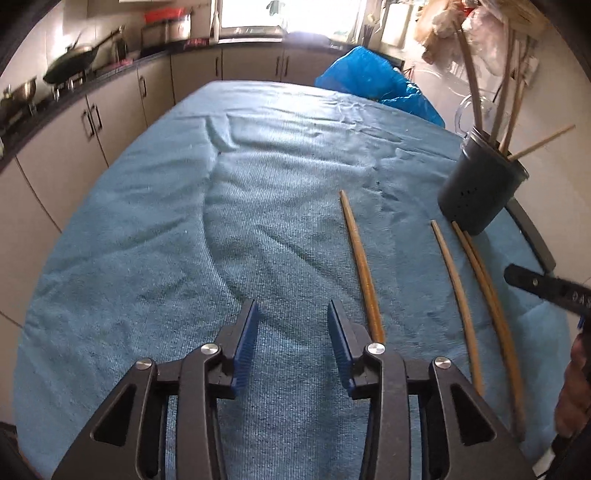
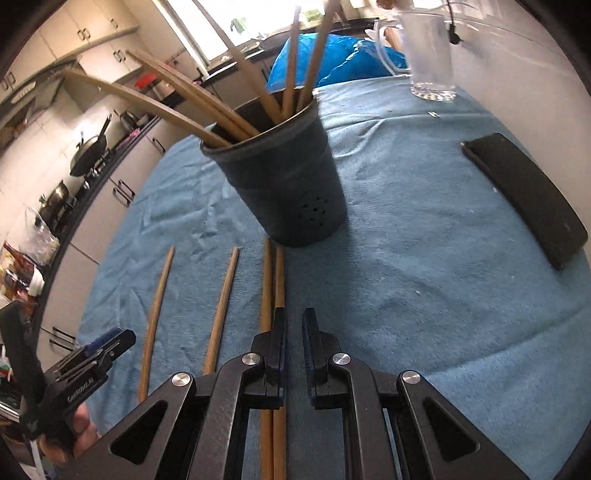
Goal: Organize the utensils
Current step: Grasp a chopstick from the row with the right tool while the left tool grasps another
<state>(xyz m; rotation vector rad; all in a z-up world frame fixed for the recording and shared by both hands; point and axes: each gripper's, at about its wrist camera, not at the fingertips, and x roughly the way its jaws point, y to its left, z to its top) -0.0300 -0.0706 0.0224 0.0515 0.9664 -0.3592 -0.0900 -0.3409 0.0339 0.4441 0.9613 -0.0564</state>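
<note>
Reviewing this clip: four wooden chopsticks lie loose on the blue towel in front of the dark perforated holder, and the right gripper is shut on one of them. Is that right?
Not quite. The right gripper is open and holds nothing; the right wrist view shows its blue pads apart above the towel. The rest stands: four wooden chopsticks lie loose on the blue towel in front of the dark perforated holder.

Bright window [image 1: 255, 16], pale kitchen cabinets [image 1: 92, 118] along dark countertop [image 1: 110, 70], white tiled wall [image 2: 33, 147]
</note>
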